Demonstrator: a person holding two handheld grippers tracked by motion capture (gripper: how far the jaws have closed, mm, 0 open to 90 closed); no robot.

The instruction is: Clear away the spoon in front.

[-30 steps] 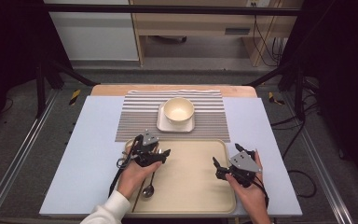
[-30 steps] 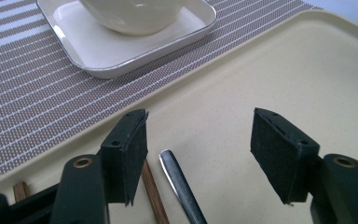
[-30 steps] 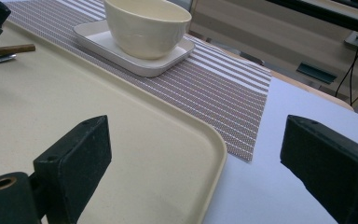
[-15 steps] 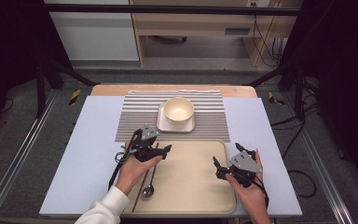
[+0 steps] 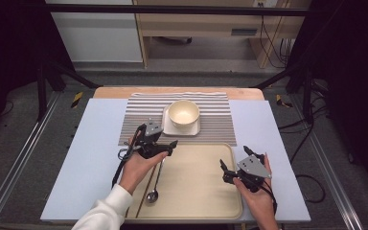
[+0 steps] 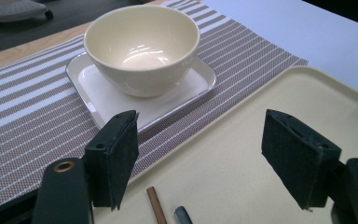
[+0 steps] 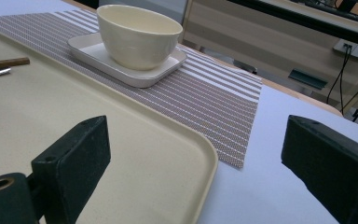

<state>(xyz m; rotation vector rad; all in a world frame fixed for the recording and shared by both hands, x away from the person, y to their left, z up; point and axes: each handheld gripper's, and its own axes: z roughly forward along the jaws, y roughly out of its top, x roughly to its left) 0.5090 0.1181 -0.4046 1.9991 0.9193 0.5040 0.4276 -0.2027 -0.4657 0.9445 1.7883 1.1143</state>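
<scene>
High view: left gripper (image 5: 168, 147), jaws spread and just opening further with nothing between them, hovers at the tray's (image 5: 201, 201) far-left edge above the spoon (image 5: 154, 184) and chopsticks (image 5: 145, 192); right gripper (image 5: 235, 160), jaws apart, hangs over the tray's right rim.
Left gripper view: the bowl (image 6: 142, 46) stands ahead on its plate (image 6: 98, 88).
Right gripper view: bare tray surface lies between the spread jaws.

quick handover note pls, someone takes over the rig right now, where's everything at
Left tool: open, nothing between the jaws, which have just been opening; it hovers over the tray's left far corner.
Right tool: open, empty, above the tray's right edge.
Spoon and chopsticks: lying side by side on the tray's left part, near the left hand.
Bowl: on the small plate, on the striped mat beyond the tray.
Done: cutlery is on the tray. Left, probably: bowl and plate, both untouched.
</scene>
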